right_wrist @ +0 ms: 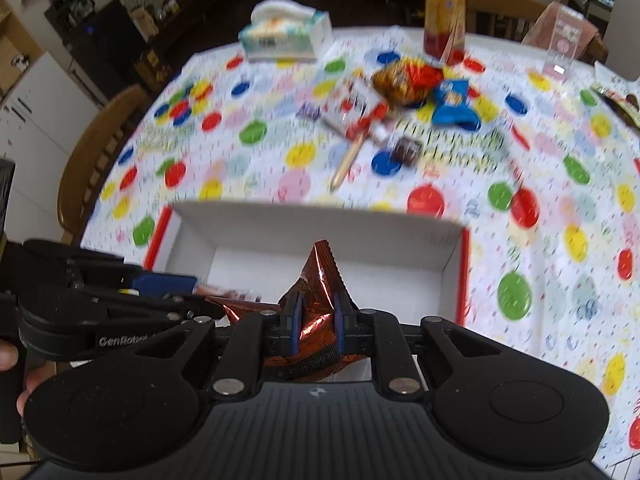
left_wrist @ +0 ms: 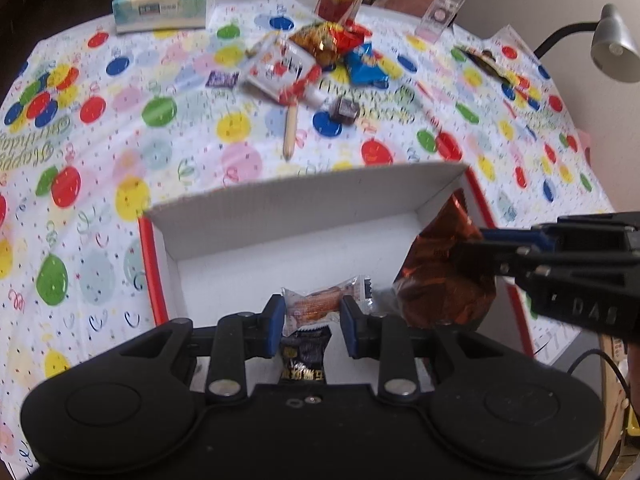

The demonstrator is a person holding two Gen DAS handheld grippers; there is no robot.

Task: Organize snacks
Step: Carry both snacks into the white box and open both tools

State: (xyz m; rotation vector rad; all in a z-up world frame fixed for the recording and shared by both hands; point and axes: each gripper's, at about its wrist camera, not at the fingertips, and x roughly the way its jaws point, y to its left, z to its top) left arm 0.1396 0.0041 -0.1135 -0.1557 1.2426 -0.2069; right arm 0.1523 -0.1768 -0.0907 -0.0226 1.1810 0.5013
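Right gripper [right_wrist: 316, 320] clamping copper foil packet [right_wrist: 320, 276], hanging over white box [right_wrist: 320, 220], long axis pointing 12 o'clock. Left gripper [left_wrist: 312, 320] parting around clear-wrapped snack [left_wrist: 324, 300], lying crosswise inside box. Remaining snacks [right_wrist: 412, 80] waiting at 12 o'clock.

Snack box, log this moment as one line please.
left hand-held gripper: open over clear-wrapped snack | right hand-held gripper: shut on copper foil packet | both above white box | more snacks on table
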